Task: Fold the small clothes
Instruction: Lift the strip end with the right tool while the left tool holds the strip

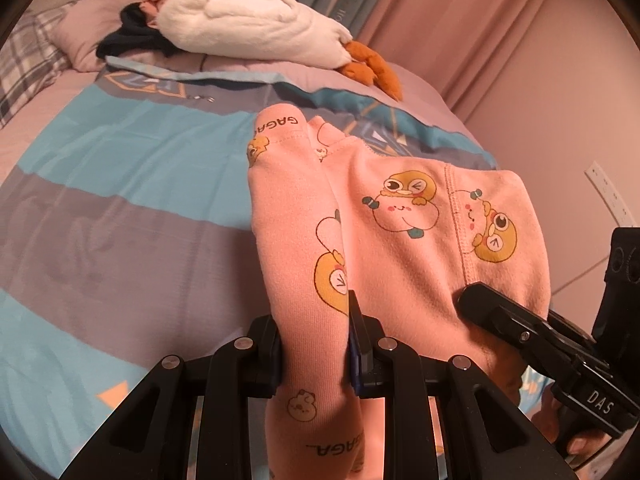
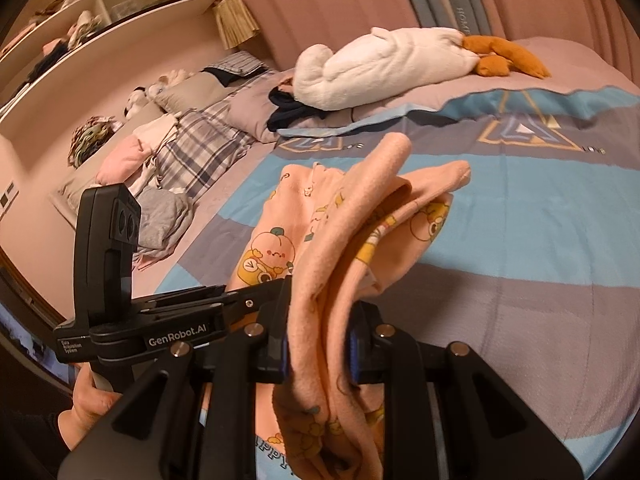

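My left gripper (image 1: 314, 354) bites the pink garment (image 1: 400, 232), whose lower end drops past the left wrist view's bottom edge. Cloth bunched in my right gripper (image 2: 318, 350) covers the inner faces of its jaws. The plush goose (image 2: 384, 68) hides part of the dark clothing (image 2: 286, 114). The shelf (image 2: 80, 12) items are too small to identify.

The garment (image 1: 400, 232) hangs over the bedspread (image 1: 120, 200), the plush goose (image 1: 256, 28) lying beyond.
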Demonstrator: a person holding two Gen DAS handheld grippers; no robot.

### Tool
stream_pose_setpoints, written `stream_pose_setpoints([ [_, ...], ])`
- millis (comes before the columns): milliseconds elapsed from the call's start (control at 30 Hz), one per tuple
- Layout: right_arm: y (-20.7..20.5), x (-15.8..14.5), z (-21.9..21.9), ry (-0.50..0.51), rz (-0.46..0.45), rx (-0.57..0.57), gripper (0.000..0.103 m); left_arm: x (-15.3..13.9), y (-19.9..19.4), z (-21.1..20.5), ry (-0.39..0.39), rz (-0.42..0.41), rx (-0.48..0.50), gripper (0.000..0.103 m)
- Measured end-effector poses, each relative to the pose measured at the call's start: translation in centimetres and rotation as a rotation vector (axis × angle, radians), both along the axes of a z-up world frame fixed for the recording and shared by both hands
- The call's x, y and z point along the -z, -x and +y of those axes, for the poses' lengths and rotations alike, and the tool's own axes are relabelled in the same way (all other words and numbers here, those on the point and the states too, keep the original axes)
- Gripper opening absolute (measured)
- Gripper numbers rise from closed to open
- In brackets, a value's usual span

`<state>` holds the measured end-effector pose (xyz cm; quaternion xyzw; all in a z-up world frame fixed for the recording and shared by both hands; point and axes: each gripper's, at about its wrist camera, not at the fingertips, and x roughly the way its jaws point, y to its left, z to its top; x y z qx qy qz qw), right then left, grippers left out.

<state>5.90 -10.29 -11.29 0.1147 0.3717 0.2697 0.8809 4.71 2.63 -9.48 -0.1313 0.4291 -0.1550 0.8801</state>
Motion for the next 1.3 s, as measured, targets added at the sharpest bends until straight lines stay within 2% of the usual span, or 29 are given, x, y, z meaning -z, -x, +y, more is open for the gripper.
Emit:
stream_pose_setpoints([
  [400,-1.7,-0.6,2.0,0.01,-0.02,-0.044,0.022,-0.3,-0.7,1.9,-0.009,-0.026,-0.046,0.023],
  [1300,-8.4,2.4,3.6,0.029,0.024,-0.044,0.022,2.1,-6.6,3.0,-0.073,0.009,-0.054,0.023],
])
